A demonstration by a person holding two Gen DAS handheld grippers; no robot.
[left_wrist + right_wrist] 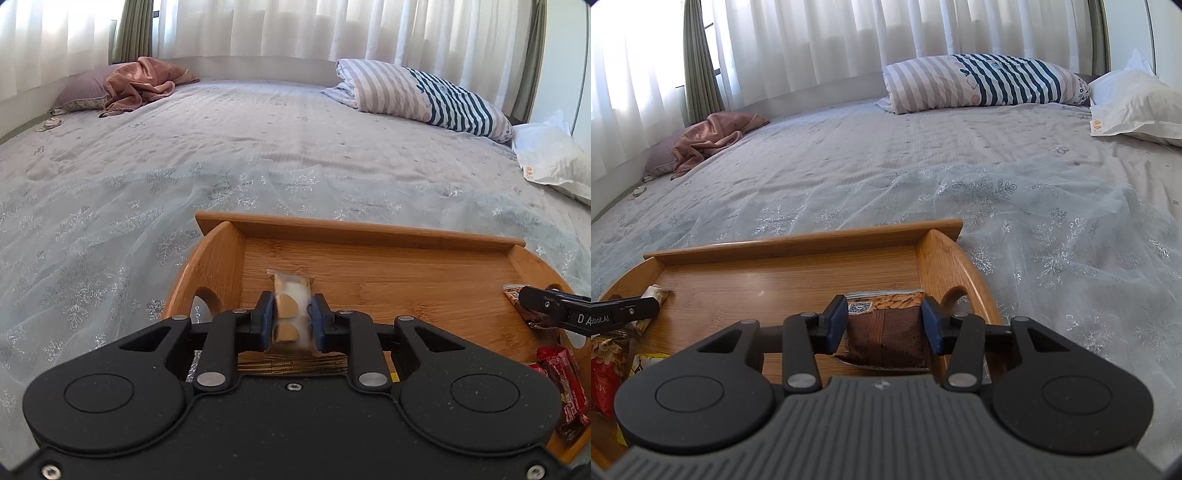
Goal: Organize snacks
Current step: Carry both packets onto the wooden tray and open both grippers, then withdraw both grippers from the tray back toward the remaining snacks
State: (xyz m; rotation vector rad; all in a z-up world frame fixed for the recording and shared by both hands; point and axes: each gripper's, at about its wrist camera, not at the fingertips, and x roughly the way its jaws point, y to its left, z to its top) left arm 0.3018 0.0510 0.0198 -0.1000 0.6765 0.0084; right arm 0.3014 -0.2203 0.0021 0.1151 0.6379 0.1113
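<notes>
Bamboo grain runs across the flat tray [388,273], whose rounded end walls have cut-out handles; it sits on a gauzy snowflake-patterned bed cover [110,229]. The left gripper [292,321] pinches its blue pads tight on a slim clear-wrapped cookie pack [290,314] with round tan biscuits inside, over the tray's left side. The right gripper [884,325], jaws partway apart, clamps a squarish brown almond snack packet [886,332] near the right handle. Glossy red wrappers [565,384] lie crinkled at the tray's near edge
</notes>
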